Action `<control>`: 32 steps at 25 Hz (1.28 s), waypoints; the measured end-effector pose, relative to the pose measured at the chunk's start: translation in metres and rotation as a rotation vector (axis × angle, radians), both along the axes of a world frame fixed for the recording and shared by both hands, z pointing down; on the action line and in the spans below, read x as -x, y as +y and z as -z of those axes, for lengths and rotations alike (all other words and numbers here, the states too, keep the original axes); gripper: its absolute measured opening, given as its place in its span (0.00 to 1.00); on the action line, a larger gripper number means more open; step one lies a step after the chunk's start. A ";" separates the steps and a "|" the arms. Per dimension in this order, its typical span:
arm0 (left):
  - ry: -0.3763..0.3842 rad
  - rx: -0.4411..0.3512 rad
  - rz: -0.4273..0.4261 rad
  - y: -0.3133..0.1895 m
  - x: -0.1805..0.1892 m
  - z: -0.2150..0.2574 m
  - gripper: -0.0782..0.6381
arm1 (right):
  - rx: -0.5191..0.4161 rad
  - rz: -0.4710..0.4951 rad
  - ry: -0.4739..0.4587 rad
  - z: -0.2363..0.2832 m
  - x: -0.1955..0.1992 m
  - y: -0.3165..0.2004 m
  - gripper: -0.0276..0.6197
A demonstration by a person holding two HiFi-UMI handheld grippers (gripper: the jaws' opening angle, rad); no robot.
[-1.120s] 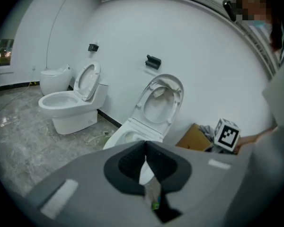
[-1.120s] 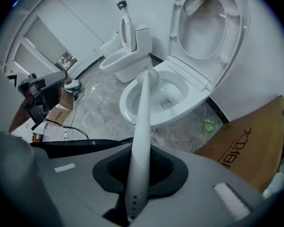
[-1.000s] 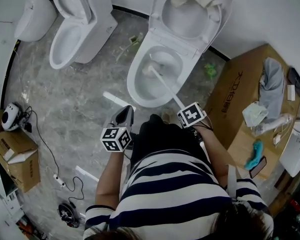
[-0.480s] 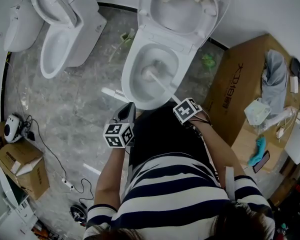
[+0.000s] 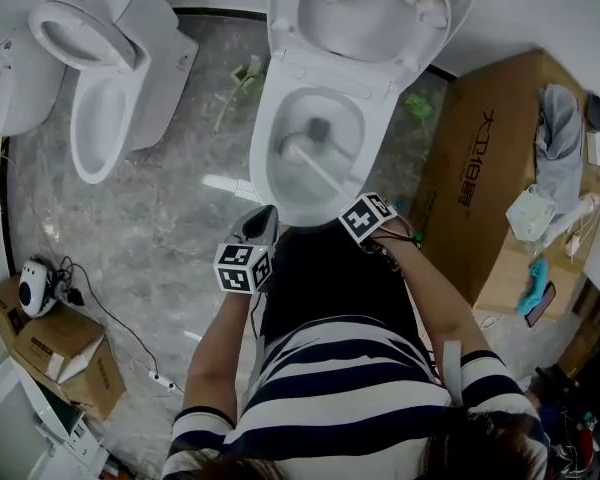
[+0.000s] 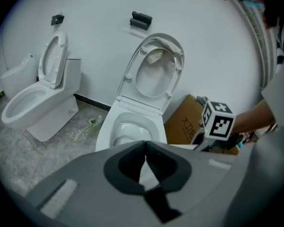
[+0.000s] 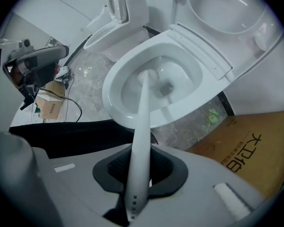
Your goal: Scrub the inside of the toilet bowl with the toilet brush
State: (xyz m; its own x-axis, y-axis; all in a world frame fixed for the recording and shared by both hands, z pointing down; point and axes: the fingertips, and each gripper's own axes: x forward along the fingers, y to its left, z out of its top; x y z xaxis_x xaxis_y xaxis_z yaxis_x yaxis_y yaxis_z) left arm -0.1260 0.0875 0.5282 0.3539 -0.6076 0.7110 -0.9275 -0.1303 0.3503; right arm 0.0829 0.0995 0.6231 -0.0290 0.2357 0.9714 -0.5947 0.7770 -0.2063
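The long white plastic toilet brush [image 5: 320, 171] slants down into the open white ceramic toilet bowl [image 5: 263, 163], its head at the basin's nine o'clock side, lid raised.

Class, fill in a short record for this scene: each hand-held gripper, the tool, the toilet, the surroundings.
Left hand-held gripper: shut, empty
Right hand-held gripper: shut on the toilet brush handle
Toilet brush: head down inside the toilet bowl
Toilet lid: raised
Nearby: second toilet, cardboard box
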 end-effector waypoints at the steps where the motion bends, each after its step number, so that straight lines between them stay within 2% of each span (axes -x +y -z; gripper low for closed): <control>1: -0.001 0.006 -0.022 -0.003 0.002 -0.005 0.11 | 0.003 -0.004 0.004 -0.003 0.004 -0.001 0.14; 7: -0.009 0.042 -0.105 -0.016 0.015 -0.030 0.11 | 0.012 -0.002 0.033 -0.018 0.024 -0.010 0.14; 18: -0.019 0.079 -0.101 -0.037 0.018 -0.060 0.11 | 0.019 0.021 0.047 -0.041 0.027 -0.034 0.14; 25: -0.012 0.073 -0.103 -0.050 0.007 -0.069 0.11 | -0.014 0.055 0.060 -0.050 0.014 -0.058 0.14; 32: -0.015 0.062 -0.143 -0.059 -0.005 -0.070 0.11 | -0.048 0.058 0.084 -0.052 0.007 -0.081 0.14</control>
